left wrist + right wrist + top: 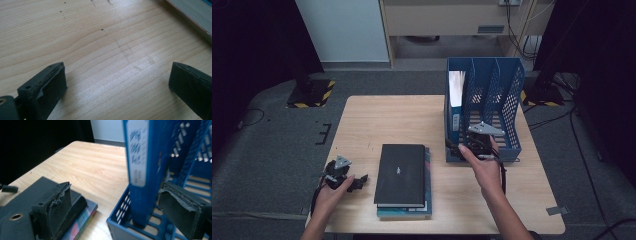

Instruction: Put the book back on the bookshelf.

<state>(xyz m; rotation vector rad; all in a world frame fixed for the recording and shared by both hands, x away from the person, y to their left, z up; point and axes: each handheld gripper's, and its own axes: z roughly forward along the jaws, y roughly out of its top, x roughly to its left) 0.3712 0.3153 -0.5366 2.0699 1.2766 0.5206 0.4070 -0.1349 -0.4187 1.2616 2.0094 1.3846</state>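
We see the right gripper (475,145) at the front of the blue file rack (507,95), jaws wide apart and gripping nothing; the upright blue binder (140,170) in the rack's left-most slot sits between them, the right jaw just beside it. Left gripper (343,176) rests low over the bench (105,50), jaws wide open, empty. Black book (400,174) lies on a colourful book (428,187) mid-bench.

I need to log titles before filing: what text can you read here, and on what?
Blue book's spine label: dark print, too blurred to read.
Black book: small pale cover mark, too small to read.
Nothing else bears text.
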